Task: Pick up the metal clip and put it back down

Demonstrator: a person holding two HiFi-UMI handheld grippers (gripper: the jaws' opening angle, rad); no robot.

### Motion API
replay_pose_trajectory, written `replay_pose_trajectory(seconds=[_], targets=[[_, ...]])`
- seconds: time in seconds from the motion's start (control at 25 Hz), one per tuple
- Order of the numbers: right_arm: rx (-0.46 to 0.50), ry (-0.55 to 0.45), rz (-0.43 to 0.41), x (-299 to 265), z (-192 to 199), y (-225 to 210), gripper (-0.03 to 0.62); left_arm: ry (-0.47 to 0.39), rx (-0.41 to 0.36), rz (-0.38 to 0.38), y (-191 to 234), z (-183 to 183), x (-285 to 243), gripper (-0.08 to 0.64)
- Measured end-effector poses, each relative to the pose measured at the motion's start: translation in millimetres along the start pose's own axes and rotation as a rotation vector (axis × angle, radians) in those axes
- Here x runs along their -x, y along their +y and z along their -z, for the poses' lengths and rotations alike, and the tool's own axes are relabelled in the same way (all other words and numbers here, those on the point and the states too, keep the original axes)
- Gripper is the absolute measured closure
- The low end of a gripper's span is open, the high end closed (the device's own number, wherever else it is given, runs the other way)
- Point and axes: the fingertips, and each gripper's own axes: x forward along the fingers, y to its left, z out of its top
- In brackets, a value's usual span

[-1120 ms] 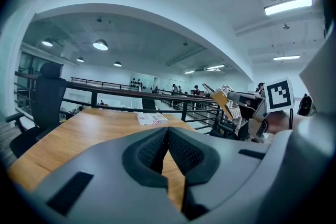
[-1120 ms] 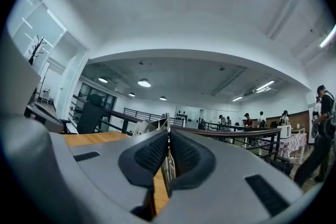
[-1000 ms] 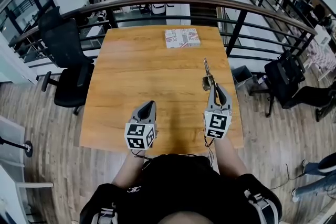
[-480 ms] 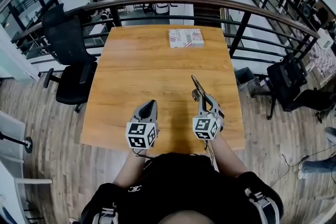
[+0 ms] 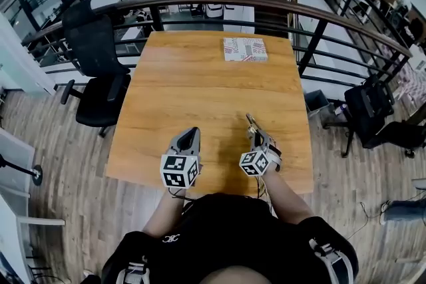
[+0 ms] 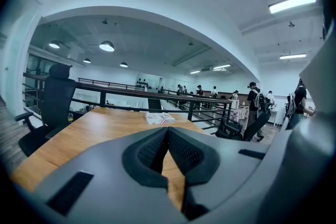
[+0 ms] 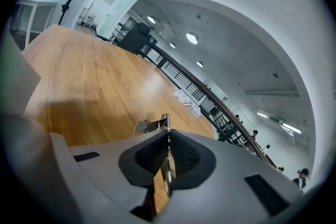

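The metal clip [image 5: 251, 123] is a thin silvery piece sticking out beyond my right gripper [image 5: 255, 135], over the near right part of the wooden table [image 5: 186, 90]. In the right gripper view the clip [image 7: 157, 125] sits pinched between the dark ribbed pads, and the gripper [image 7: 168, 138] is shut on it and rolled to one side. My left gripper [image 5: 189, 138] stays over the near middle of the table, about a hand's width left of the right one. Its jaws [image 6: 168, 131] are shut with nothing between them.
A flat patterned box [image 5: 245, 48] lies at the table's far edge. A black office chair [image 5: 96, 56] stands at the left. A dark curved railing [image 5: 266, 4] runs behind the table, and a black bag [image 5: 370, 107] sits on the floor at the right.
My right gripper has drawn back toward me and to the left with the clip in it, and has rolled over. The left gripper has stayed put.
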Motion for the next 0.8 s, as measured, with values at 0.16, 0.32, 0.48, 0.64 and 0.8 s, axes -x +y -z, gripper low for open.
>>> replay_pose_trajectory(seconds=[0.16,0.32,0.48,0.64,0.8], targets=[[0.053,0.046,-0.008,-6.5,15.0,14.9,0.567,0.004,0.002,-0.009,4.9,1.7,0.0,0.543],[0.053,0.100,-0.043,-10.5,28.3,27.5,0.565,0.006,-0.002,0.004,3.0,2.7,-0.1,0.543],[0.060,0.132,-0.079,-11.8,34.8,39.0,0.564,0.013,-0.004,0.010,5.6,3.5,0.6,0.543],[0.114,0.159,-0.103,-14.3,42.4,51.9,0.549,0.022,-0.002,0.009,6.6,8.3,-1.5,0.543],[0.045,0.129,-0.173,-15.5,35.0,61.5,0.437,0.026,-0.005,0.015,5.6,7.8,-4.5,0.543]])
